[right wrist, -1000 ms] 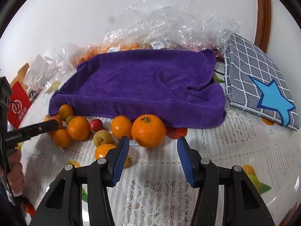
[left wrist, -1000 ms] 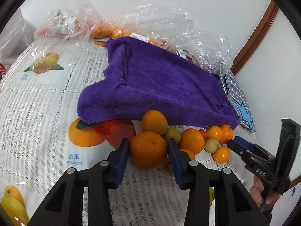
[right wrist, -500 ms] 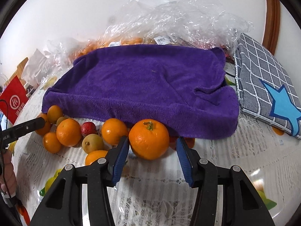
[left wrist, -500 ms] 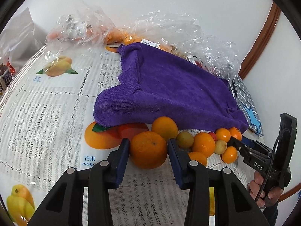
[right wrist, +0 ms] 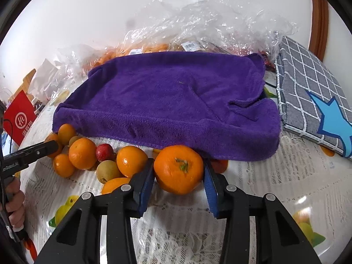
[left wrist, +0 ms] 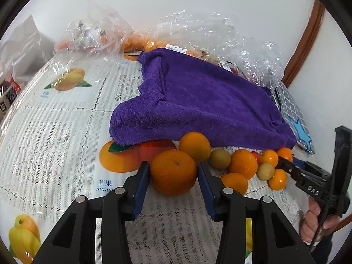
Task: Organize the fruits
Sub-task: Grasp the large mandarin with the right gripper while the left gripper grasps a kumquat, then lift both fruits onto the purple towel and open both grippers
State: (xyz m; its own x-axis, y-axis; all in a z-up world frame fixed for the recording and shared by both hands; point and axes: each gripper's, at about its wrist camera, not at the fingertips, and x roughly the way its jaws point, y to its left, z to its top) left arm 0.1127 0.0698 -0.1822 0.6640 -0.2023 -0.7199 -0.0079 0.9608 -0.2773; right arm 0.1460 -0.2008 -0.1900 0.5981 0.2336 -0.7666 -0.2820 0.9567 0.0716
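1. Your left gripper (left wrist: 173, 171) has a big orange (left wrist: 173, 172) between its blue pads; both pads look to be touching its sides and the jaws are easing open
2. That orange sits on the tablecloth (left wrist: 50, 132), at the near edge of the purple towel (left wrist: 204, 105)
3. Just beyond the left jaws sits another orange (left wrist: 194, 146), and off their right side a loose cluster of small fruits (left wrist: 253, 167)
4. Your right gripper (right wrist: 178, 169) has a stemmed orange (right wrist: 178, 169) between its pads, jaws closing; both pads meet the skin
5. That stemmed orange rests on the cloth, tucked against the towel's front hem just ahead of the jaws
6. Left of the right jaws: a mid-size orange (right wrist: 131, 161), a greenish round fruit (right wrist: 107, 171), a red fruit (right wrist: 104, 152)
7. Past the towel lie clear plastic bags (right wrist: 209, 26); right of the jaws a grey grid cushion (right wrist: 308, 83)
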